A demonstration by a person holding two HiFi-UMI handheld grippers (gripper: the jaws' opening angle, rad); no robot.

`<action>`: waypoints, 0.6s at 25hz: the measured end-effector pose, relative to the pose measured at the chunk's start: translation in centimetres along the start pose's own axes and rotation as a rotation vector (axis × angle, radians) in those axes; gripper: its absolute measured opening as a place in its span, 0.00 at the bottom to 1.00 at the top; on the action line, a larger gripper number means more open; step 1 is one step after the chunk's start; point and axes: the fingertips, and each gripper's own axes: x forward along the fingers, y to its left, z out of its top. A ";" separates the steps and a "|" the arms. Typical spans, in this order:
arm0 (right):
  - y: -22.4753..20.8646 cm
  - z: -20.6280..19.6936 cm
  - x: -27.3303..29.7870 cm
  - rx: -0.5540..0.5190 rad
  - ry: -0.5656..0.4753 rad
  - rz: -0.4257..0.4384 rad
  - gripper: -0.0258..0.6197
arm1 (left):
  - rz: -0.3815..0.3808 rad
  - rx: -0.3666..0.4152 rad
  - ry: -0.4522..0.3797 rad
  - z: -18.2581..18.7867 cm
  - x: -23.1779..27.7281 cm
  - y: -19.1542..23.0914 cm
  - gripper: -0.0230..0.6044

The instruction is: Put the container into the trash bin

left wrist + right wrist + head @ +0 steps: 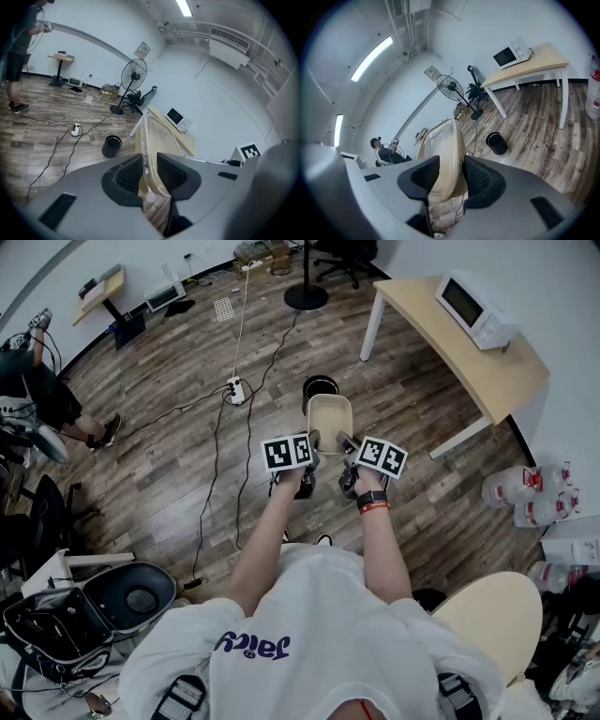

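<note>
A pale beige plastic container (330,420) hangs in the air in front of me, gripped by its near rim on both sides. My left gripper (313,441) is shut on the container's left rim (151,154), which runs edge-on between its pads. My right gripper (344,443) is shut on the container's right side (446,154). A small black trash bin (320,387) stands on the wood floor just beyond the container; the bin (112,146) lies left of the rim in the left gripper view, and the bin (496,143) lies right of it in the right gripper view.
A light wooden table (469,348) with a white microwave (473,308) stands at the right. A power strip (234,390) and cables cross the floor left of the bin. A standing fan (131,78) is behind. Water jugs (530,491) sit far right. A person (42,390) stands far left.
</note>
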 end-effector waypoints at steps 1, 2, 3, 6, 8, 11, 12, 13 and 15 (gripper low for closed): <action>-0.3 0.2 -0.3 -0.002 0.001 0.000 0.32 | -0.001 0.001 0.000 -0.2 0.2 -0.4 0.21; -0.6 0.3 -0.7 -0.004 0.001 -0.001 0.32 | -0.001 0.002 0.000 -0.4 0.4 -0.8 0.21; -1.0 0.5 -1.0 -0.006 0.003 -0.001 0.32 | 0.000 0.004 0.001 -0.5 0.6 -1.2 0.22; -1.8 0.7 -1.8 -0.012 0.009 0.000 0.32 | 0.007 0.010 0.006 -1.2 1.0 -2.3 0.22; -2.5 0.6 -2.3 -0.016 0.015 -0.005 0.32 | 0.011 0.015 0.010 -1.9 1.2 -2.8 0.22; -3.3 0.4 -2.8 -0.036 0.036 -0.025 0.32 | 0.016 0.013 0.018 -2.9 1.5 -3.3 0.22; -3.5 0.2 -2.7 -0.042 0.046 -0.032 0.32 | 0.021 0.013 0.022 -3.1 1.6 -3.2 0.22; -3.8 0.0 -2.6 -0.043 0.056 -0.039 0.32 | 0.028 0.012 0.026 -3.4 1.8 -3.1 0.22; -4.6 -0.6 -2.5 -0.029 0.071 -0.048 0.32 | 0.040 0.008 0.042 -4.2 2.3 -3.0 0.22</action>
